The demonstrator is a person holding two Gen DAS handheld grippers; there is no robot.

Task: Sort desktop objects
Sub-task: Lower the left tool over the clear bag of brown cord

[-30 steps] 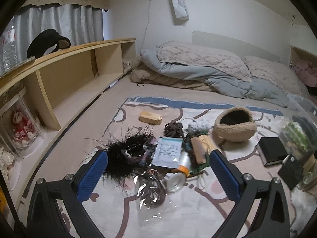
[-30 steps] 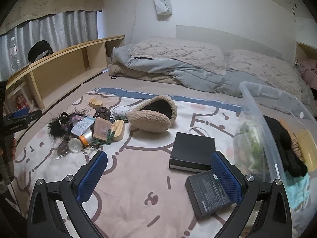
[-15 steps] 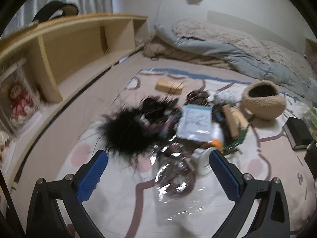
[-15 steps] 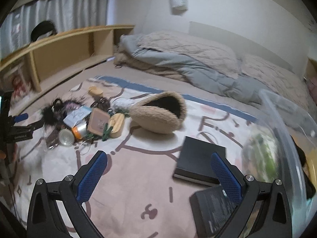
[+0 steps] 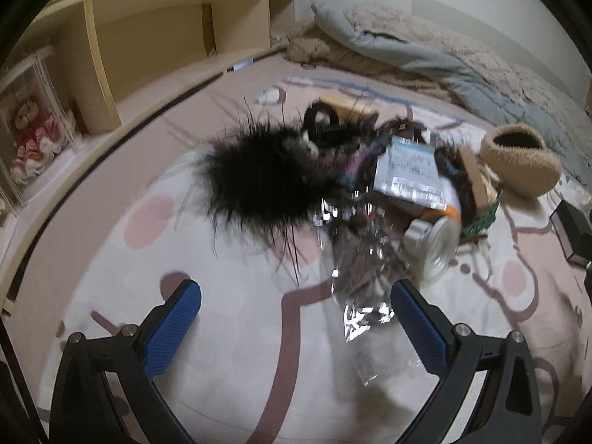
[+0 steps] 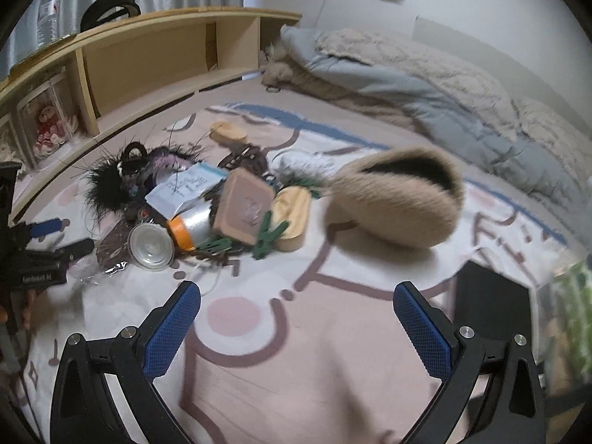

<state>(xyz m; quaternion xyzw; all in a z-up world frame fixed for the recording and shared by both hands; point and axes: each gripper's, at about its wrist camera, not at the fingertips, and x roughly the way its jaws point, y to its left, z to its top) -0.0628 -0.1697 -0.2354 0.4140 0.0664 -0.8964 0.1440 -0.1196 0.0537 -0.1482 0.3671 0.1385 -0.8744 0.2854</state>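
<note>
Bare blanket [image 6: 296, 351] lies ahead of the right gripper [image 6: 296, 314]; black feather tuft [image 5: 259, 174] and crinkled cellophane [image 5: 355, 259] crowd the left gripper [image 5: 296, 314].

Motion blur smears the black feather tuft [image 5: 259, 181] and crinkled clear wrap [image 5: 355, 259] in left view. Black box [image 5: 573, 229] cut by right edge. Right view: fuzzy pouch [image 6: 396, 199] blurred; green item [image 6: 577, 318] at right edge unreadable; packet [image 6: 185, 188] print too small.
</note>
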